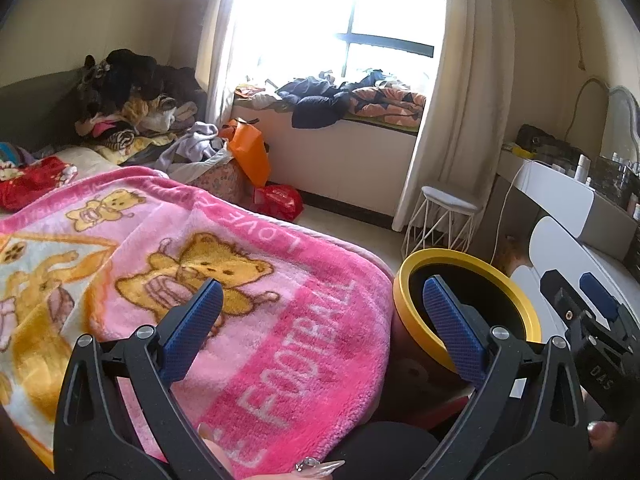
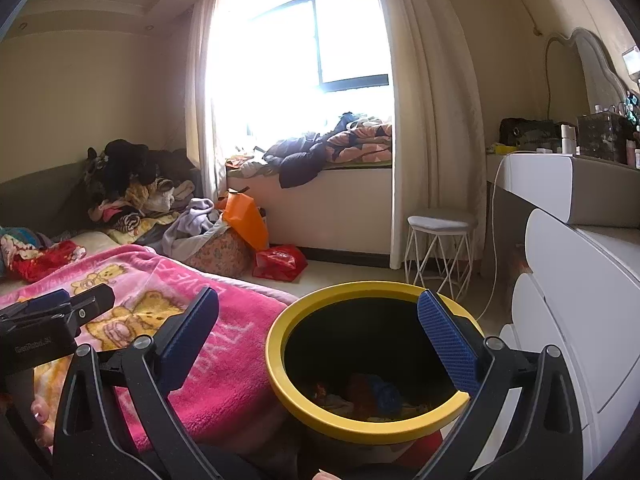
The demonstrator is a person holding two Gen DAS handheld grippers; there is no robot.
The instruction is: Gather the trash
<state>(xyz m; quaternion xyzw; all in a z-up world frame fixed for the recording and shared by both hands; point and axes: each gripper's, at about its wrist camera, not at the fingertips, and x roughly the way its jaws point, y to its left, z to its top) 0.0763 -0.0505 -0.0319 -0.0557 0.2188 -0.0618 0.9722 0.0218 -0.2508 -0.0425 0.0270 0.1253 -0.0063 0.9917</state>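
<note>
A trash bin with a yellow rim (image 2: 280, 364) stands on the floor between the bed and the white drawers; it also shows in the left wrist view (image 1: 404, 300). Several pieces of trash (image 2: 372, 396) lie at its bottom. My right gripper (image 2: 320, 332) is open and empty, held over the bin's near side. My left gripper (image 1: 320, 320) is open and empty, held over the corner of the pink blanket (image 1: 280, 320), left of the bin. The right gripper shows at the right edge of the left wrist view (image 1: 588, 304).
White drawers (image 2: 580, 320) and a vanity stand at the right. A white stool (image 2: 438, 248) stands by the curtain. An orange bag (image 2: 246, 216) and a red bag (image 2: 280, 262) sit on the floor near the window bench. Clothes are piled on the bed.
</note>
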